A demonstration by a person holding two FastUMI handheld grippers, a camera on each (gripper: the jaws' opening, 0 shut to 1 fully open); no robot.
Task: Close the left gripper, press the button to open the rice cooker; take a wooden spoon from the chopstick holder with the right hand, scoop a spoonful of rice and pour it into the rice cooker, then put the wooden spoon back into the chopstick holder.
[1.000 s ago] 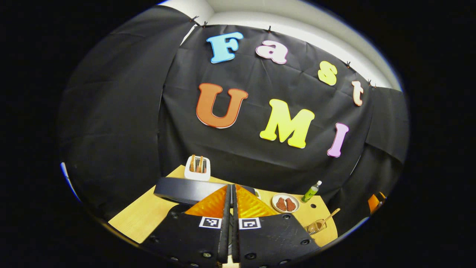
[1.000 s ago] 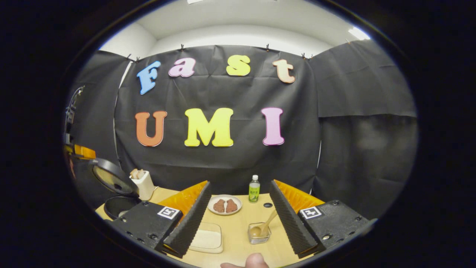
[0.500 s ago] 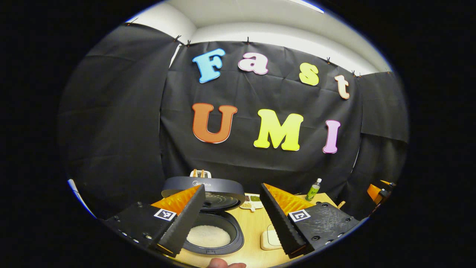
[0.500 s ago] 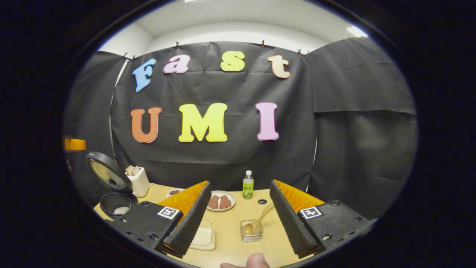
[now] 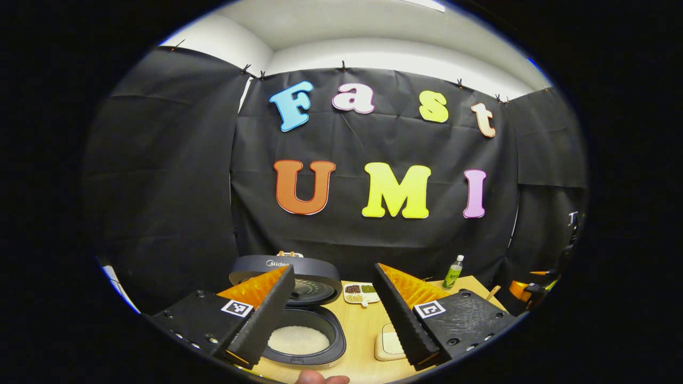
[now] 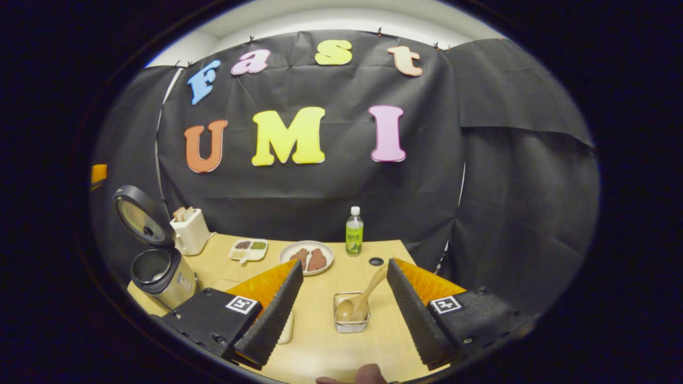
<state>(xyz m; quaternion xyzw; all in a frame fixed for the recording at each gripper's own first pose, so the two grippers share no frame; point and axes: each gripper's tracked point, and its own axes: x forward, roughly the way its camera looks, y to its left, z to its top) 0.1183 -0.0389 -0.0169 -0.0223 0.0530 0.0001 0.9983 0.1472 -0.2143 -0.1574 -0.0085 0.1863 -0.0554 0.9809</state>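
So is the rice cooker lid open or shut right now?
Open. The rice cooker has its lid swung up behind the pot, and white rice shows inside.

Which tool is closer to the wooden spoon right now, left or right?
Right. The right tool hangs open just short of the wooden spoon in its holder. The left tool is over by the open rice cooker.

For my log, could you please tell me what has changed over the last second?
The left tool went from shut to open and drew back from the rice cooker, whose lid stands up. The right tool stayed open, empty, above the wooden spoon in its holder.
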